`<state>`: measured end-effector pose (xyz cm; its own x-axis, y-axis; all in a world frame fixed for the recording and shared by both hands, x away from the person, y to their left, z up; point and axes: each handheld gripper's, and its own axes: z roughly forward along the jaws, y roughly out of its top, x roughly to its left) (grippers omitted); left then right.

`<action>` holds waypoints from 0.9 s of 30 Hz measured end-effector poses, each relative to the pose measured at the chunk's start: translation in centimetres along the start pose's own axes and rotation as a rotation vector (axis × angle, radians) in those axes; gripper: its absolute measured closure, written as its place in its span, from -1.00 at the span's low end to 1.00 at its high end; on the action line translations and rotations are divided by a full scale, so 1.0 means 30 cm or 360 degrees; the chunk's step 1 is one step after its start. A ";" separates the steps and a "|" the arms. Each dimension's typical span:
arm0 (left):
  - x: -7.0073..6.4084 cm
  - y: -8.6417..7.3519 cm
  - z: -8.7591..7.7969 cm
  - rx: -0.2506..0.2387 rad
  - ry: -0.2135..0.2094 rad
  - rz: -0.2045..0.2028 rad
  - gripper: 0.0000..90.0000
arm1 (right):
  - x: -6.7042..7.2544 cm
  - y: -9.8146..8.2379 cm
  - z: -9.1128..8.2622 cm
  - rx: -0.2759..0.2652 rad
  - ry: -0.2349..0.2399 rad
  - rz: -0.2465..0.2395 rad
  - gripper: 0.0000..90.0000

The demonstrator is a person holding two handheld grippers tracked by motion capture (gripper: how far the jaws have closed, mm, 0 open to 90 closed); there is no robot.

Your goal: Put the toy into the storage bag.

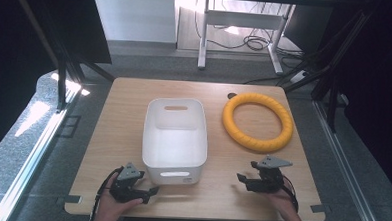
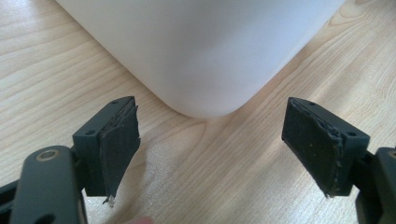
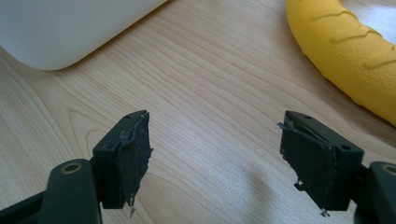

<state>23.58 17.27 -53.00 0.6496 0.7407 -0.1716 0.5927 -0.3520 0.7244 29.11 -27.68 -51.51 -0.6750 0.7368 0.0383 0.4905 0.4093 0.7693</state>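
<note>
I am holding the left gripper released at seven o'clock, facing the white tub's near corner; pushing forward could shove the tub. The right gripper is sitting at five o'clock, released and empty. The yellow ring is lying at two o'clock; its rounded surface might slip.

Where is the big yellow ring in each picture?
High view: the yellow ring lies flat on the table's right half, beside the white bin and apart from it.
Left gripper view: I can't spot the ring here; a rounded bin corner sits ahead of the open jaws.
Right gripper view: a curved piece of the ring is at the upper right.
Shared landmark: the white bin, on the wooden table.
</note>
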 end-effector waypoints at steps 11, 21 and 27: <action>-0.013 0.001 0.009 0.0004 0.0007 0.0021 -0.57 | 0.005 0.001 -0.003 -0.0019 0.0047 -0.0034 -0.46; -0.014 0.004 0.013 0.0019 0.0013 0.0026 -0.57 | 0.021 0.034 -0.022 0.0026 0.0067 -0.0071 -0.36; -0.012 0.015 -0.009 -0.0009 0.0022 0.0021 -0.57 | 0.003 0.090 -0.059 0.0041 0.0080 -0.0120 -0.28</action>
<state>23.48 17.01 -52.43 0.6507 0.7438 -0.1527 0.5814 -0.3587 0.7303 29.39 -27.45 -48.32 -0.7370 0.6758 0.0136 0.4510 0.4766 0.7546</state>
